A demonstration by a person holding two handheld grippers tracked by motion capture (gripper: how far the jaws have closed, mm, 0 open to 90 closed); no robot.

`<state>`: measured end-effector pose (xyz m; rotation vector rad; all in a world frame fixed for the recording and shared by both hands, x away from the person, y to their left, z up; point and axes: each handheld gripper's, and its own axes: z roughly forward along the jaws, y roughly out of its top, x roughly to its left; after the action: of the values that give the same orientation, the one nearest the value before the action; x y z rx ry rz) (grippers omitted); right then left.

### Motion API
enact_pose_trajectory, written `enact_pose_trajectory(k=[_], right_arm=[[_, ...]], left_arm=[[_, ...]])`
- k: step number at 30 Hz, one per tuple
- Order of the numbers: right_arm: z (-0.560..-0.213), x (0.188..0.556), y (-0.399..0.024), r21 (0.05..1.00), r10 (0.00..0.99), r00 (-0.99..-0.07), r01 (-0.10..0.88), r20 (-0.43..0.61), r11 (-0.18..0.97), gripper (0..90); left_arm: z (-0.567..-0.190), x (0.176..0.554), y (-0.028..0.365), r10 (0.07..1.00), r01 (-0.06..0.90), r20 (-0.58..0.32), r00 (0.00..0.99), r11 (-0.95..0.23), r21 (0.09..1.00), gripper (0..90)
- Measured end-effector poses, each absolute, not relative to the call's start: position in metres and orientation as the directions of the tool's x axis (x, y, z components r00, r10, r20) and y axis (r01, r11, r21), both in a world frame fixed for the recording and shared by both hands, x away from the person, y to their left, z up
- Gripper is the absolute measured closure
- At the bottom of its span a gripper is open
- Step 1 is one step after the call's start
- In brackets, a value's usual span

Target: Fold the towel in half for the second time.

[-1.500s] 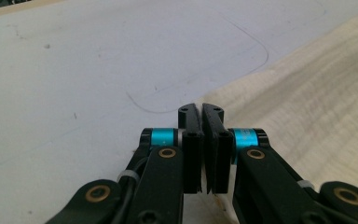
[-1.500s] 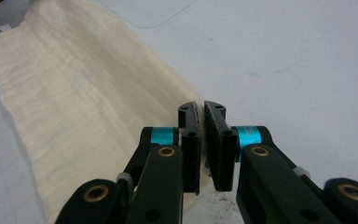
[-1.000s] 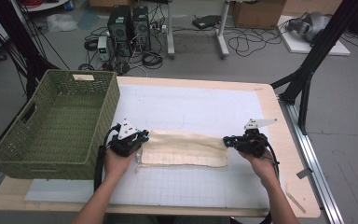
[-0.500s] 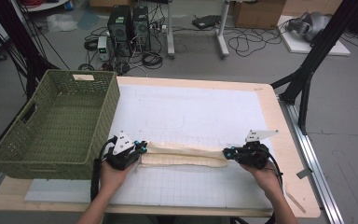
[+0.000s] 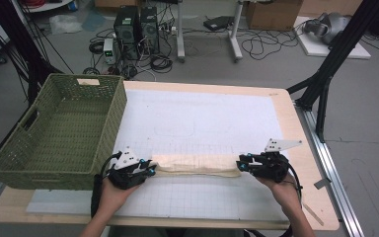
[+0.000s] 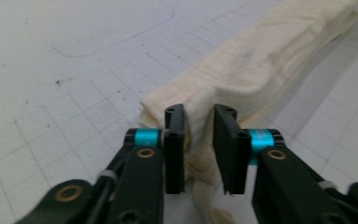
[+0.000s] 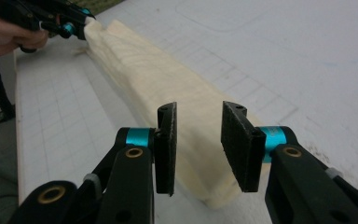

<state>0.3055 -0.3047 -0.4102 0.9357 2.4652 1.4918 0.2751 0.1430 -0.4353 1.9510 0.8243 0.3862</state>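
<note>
1. Your left gripper (image 6: 199,140) and right gripper (image 7: 198,147) have both just been opening; the jaws stand spread, with the cloth ends loose between them.
2. The cream folded cloth strip (image 5: 197,164), wider a second ago, now lies narrow near the white gridded mat's (image 5: 202,118) front edge.
3. That fold looks done, so it probably goes in the green woven basket (image 5: 59,131) next.

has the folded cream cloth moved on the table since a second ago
Yes. The cloth has come toward the table's near edge, farther from the faint outline drawn on the white mat, and looks narrower.
</note>
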Motion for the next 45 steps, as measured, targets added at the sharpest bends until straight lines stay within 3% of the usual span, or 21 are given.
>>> enact_pose_trajectory(k=[4, 7, 13, 16, 27, 36, 45], right_arm=[[-0.413, 0.306, -0.293, 0.817, 0.539, -0.815, 0.451, 0.213, 0.36, 67.2], [-0.419, 0.307, -0.286, 0.804, 0.532, -0.82, 0.454, 0.21, 0.383, 70.1], [-0.431, 0.307, -0.279, 0.773, 0.531, -0.824, 0.463, 0.195, 0.434, 72.4], [-0.436, 0.307, -0.281, 0.757, 0.54, -0.821, 0.47, 0.187, 0.453, 73.2], [-0.439, 0.304, -0.287, 0.732, 0.55, -0.821, 0.469, 0.155, 0.494, 74.4], [-0.418, 0.309, -0.26, 0.805, 0.51, -0.849, 0.396, 0.137, 0.442, 73.7], [-0.434, 0.314, -0.236, 0.755, 0.474, -0.871, 0.397, 0.13, 0.522, 73.8]], left_arm=[[-0.423, 0.273, 0.142, 0.685, 0.356, -0.057, 0.727, -0.305, 0.883, 61.3], [-0.417, 0.277, 0.14, 0.681, 0.348, -0.067, 0.73, -0.285, 0.893, 61.1], [-0.428, 0.284, 0.13, 0.666, 0.386, -0.055, 0.744, -0.361, 0.849, 79.6], [-0.435, 0.283, 0.13, 0.664, 0.402, -0.039, 0.746, -0.404, 0.822, 82.9], [-0.438, 0.284, 0.133, 0.683, 0.407, -0.005, 0.73, -0.43, 0.806, 80.3], [-0.419, 0.291, 0.115, 0.668, 0.351, -0.008, 0.744, -0.38, 0.856, 80.2], [-0.44, 0.295, 0.102, 0.65, 0.401, 0.003, 0.76, -0.472, 0.785, 80.3]])
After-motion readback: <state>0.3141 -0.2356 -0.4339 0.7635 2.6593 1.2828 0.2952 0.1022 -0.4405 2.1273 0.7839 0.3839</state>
